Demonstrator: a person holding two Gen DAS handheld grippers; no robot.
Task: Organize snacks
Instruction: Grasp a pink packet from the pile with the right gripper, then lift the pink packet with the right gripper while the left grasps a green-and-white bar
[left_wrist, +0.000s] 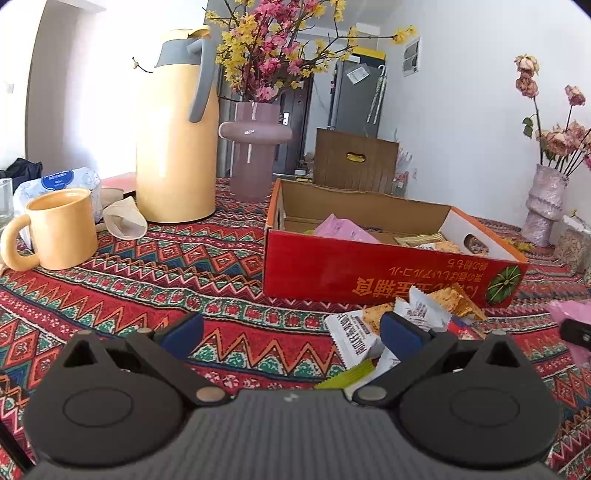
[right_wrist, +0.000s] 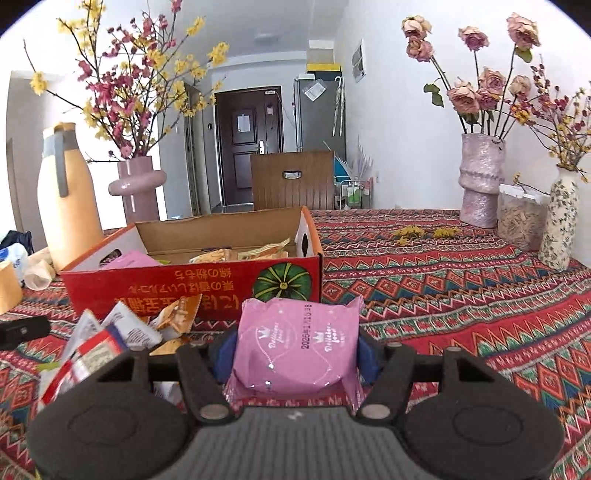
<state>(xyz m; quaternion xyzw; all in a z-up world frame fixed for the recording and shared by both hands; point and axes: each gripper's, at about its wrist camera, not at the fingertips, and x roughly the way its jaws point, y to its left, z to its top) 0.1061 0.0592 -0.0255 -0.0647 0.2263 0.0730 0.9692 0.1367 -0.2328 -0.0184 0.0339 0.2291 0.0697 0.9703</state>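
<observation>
The right gripper (right_wrist: 295, 350) clamps a pink plastic snack packet (right_wrist: 295, 347) just before the red cardboard box's (right_wrist: 184, 291) near wall. Left gripper (left_wrist: 291, 328) gapes empty beside loose wrappers (left_wrist: 388, 325); bare patterned tablecloth (right_wrist: 461, 295) stretches rightward toward vases.

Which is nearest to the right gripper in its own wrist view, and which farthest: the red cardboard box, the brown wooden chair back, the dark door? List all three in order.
1. Red cardboard box: on the table, just ahead and left of the right gripper.
2. Brown wooden chair back: behind the table's far edge.
3. Dark door: down the hallway.
</observation>
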